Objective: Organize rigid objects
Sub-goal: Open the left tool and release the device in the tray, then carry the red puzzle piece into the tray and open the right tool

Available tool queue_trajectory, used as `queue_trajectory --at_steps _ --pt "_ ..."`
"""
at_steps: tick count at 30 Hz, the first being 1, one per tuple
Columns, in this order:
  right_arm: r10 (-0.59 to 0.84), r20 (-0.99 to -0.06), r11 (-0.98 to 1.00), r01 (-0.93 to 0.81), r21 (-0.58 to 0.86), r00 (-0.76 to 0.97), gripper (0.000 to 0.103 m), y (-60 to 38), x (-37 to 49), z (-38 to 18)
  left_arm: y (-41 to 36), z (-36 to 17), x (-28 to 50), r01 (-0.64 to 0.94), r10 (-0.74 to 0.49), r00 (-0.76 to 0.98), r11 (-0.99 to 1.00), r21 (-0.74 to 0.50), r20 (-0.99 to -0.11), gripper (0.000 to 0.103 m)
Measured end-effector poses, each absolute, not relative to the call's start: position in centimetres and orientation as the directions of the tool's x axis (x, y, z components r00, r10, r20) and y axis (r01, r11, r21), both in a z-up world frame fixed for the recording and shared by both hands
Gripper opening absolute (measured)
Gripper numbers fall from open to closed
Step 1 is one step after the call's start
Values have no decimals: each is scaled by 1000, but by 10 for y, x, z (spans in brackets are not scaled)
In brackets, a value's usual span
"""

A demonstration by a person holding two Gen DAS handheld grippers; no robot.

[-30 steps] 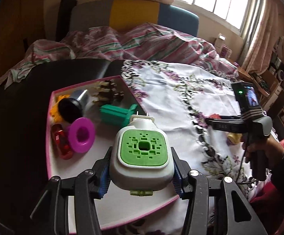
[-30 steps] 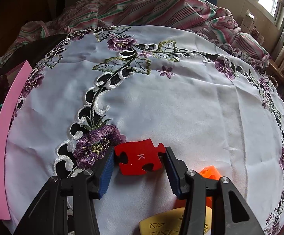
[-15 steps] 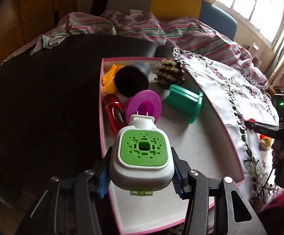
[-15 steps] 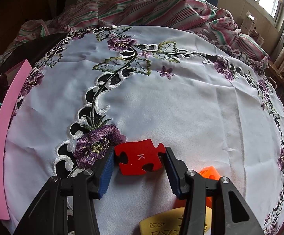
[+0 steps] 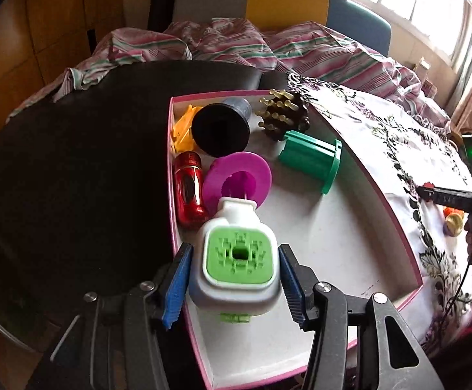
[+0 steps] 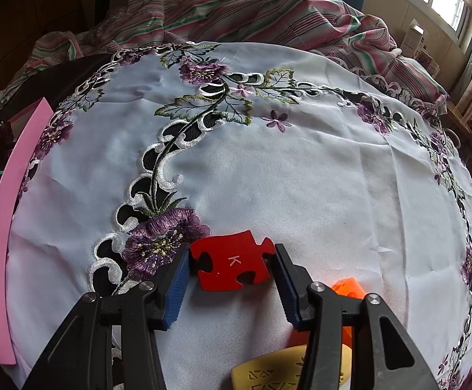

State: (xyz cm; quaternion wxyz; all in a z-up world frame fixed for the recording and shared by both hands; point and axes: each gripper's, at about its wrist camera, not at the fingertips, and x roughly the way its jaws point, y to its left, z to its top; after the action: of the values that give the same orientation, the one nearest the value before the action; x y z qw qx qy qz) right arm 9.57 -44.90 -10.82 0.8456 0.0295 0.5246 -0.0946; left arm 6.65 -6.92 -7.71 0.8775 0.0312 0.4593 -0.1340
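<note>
White plug-in (image 5: 236, 260) now sits released between opening left tongs (image 5: 232, 276).

A white plug-in device with a green grille face (image 5: 238, 260) sits in the near corner of the pink-rimmed tray (image 5: 395, 224), its two prongs pointing toward a magenta flanged ring (image 5: 237, 178). Left of the ring lies a red metallic bottle (image 5: 189, 191) along the tray's wall. Behind are a black cup on its side (image 5: 221, 130), a yellow piece (image 5: 182, 126), a dark spiky pinecone-like thing (image 5: 284, 117) and a green spool on its side (image 5: 310, 159). On the embroidered cloth, a red puzzle piece marked K (image 6: 232, 261) lies flat, with an orange block (image 6: 348, 287) and a yellow embossed piece (image 6: 268, 372) close by.
</note>
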Motion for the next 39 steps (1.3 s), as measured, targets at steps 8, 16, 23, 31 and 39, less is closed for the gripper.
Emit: queue_trajectory --at_steps 8,16,23,31,39 --pt "-138 -892 980 190 -60 430 50 -449 96 -108 -66 -65 61 256 -181 595 966 -28 -783 58" --pt "-148 -890 980 186 -72 431 50 -447 96 -108 -56 -47 54 221 -169 634 975 -32 -754 58" --pt "-148 -889 980 185 -73 433 50 -447 95 -108 -49 -39 51 196 -164 648 980 -45 -744 58" --pt "-154 -887 980 181 -81 436 49 -447 95 -107 -44 -38 50 179 -161 647 982 -57 -745 58" --pt "-171 -886 978 183 -99 432 49 -444 96 -105 -36 -37 51 161 -157 652 985 -66 -742 59"
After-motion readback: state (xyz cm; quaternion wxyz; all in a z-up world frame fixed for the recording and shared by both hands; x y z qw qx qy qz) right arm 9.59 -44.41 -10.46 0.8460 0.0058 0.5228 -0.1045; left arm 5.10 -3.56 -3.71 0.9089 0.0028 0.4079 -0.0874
